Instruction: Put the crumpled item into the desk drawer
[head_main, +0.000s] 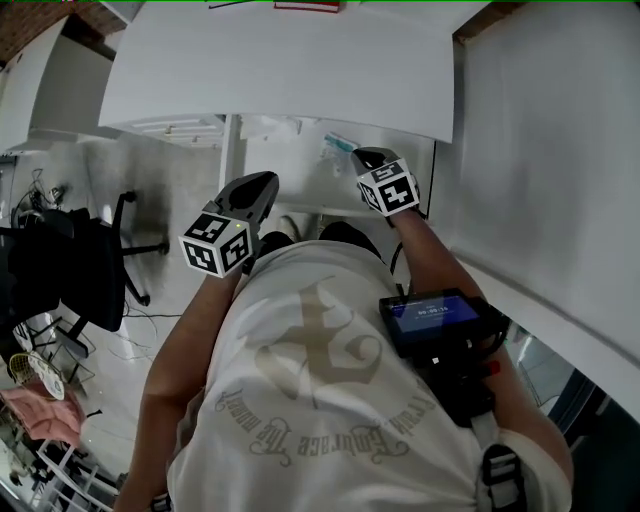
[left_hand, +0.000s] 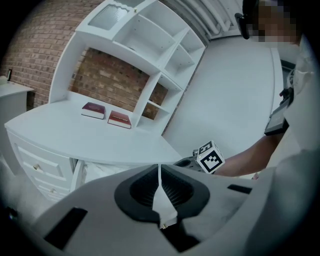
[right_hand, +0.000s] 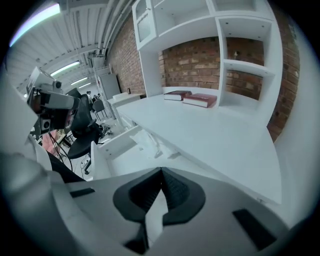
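Note:
The desk drawer (head_main: 300, 160) stands pulled out under the white desk top (head_main: 290, 70). A pale crumpled item (head_main: 338, 148) with a greenish tint lies inside it, also visible as a crinkled white piece (right_hand: 149, 144) in the right gripper view. My right gripper (head_main: 365, 157) hovers just over the drawer's right part, its jaws shut with nothing between them (right_hand: 161, 172). My left gripper (head_main: 268, 182) hangs lower left of the drawer front, jaws shut and empty (left_hand: 160, 167). The right gripper's marker cube (left_hand: 211, 156) shows in the left gripper view.
Two red books (left_hand: 107, 115) lie on the desk below white shelves (left_hand: 150, 45). A fixed drawer stack (left_hand: 40, 170) sits left of the open drawer. A black office chair (head_main: 90, 260) and clutter stand on the floor to the left. A white wall panel (head_main: 550, 150) rises at right.

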